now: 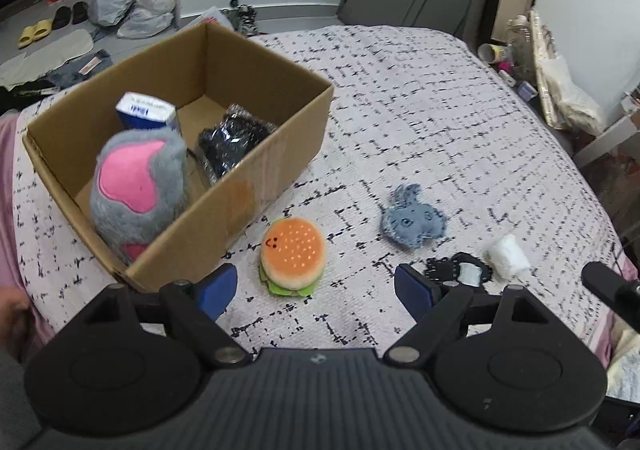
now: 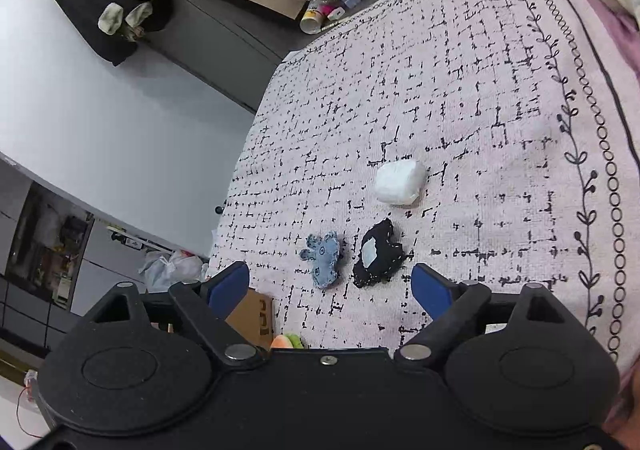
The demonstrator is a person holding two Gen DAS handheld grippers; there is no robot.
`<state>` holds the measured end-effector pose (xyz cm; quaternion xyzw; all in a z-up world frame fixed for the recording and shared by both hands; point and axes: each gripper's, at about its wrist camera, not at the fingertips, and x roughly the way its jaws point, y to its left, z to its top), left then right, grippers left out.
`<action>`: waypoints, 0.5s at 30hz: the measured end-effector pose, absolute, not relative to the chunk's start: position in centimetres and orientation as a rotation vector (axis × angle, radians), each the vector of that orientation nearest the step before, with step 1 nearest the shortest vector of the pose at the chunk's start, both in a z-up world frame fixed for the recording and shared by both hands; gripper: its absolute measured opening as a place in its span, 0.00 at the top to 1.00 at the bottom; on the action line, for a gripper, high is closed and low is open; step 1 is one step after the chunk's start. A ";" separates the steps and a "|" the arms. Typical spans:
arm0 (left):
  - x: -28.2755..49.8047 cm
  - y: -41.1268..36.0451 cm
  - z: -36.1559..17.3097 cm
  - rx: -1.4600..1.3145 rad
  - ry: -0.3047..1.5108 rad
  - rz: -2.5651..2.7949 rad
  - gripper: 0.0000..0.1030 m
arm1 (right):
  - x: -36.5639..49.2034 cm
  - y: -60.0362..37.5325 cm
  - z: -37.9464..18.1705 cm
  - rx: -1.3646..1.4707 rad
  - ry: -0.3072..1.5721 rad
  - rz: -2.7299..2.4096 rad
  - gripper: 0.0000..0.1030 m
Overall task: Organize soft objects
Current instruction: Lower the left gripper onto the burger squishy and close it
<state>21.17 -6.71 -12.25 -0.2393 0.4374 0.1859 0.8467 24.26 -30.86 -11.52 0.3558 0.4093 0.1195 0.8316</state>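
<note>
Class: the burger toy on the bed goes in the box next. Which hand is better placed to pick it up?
Left. The burger toy sits just ahead of the open left gripper, beside the cardboard box. The right gripper faces two fabric toys instead.

Matt brown corrugated cardboard box (image 1: 256, 178) on a woven cloth bedspread (image 1: 420, 122), rough w/ black flecks. Inside: fuzzy grey-pink plush (image 1: 136, 186) and a glossy plastic-wrapped dark bundle (image 1: 234, 142). Velvety burger plush (image 1: 292, 256) nearby; frayed denim toy (image 2: 323, 258), black felt toy (image 2: 376, 256) (stitched edges), crinkly white packet (image 2: 399, 182).
</note>
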 end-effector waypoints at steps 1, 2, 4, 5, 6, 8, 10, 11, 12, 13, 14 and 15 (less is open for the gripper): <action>21.3 -6.7 -12.6 -0.507 0.923 0.403 0.18 | 24.5 -30.8 -11.8 0.755 0.870 0.251 0.16; 21.4 -6.7 -12.9 -0.509 0.924 0.413 0.18 | 24.7 -30.7 -12.1 0.754 0.872 0.246 0.16; 21.5 -6.7 -13.5 -0.515 0.922 0.434 0.18 | 25.2 -30.5 -12.7 0.747 0.883 0.229 0.18; 21.7 -6.8 -13.7 -0.518 0.922 0.442 0.18 | 25.4 -30.4 -13.0 0.741 0.887 0.223 0.18; 21.8 -6.8 -14.0 -0.519 0.922 0.452 0.18 | 25.7 -30.3 -13.3 0.736 0.893 0.218 0.18; 22.0 -6.8 -14.4 -0.520 0.919 0.468 0.19 | 26.0 -30.2 -13.9 0.737 0.900 0.216 0.19; 22.2 -6.9 -14.8 -0.523 0.911 0.480 0.19 | 26.3 -30.1 -14.3 0.737 0.907 0.216 0.19; 22.3 -6.9 -15.0 -0.522 0.908 0.485 0.19 | 26.4 -29.9 -14.5 0.736 0.908 0.218 0.19; 22.4 -7.0 -15.2 -0.521 0.906 0.492 0.19 | 26.5 -29.9 -14.6 0.732 0.910 0.220 0.19; 22.5 -7.0 -15.4 -0.521 0.907 0.500 0.19 | 26.7 -29.7 -14.8 0.726 0.909 0.222 0.19; 22.7 -7.0 -15.6 -0.522 0.909 0.507 0.19 | 26.8 -29.6 -14.9 0.719 0.907 0.221 0.19; 22.7 -7.0 -15.9 -0.525 0.911 0.518 0.19 | 26.9 -29.5 -15.0 0.710 0.903 0.212 0.22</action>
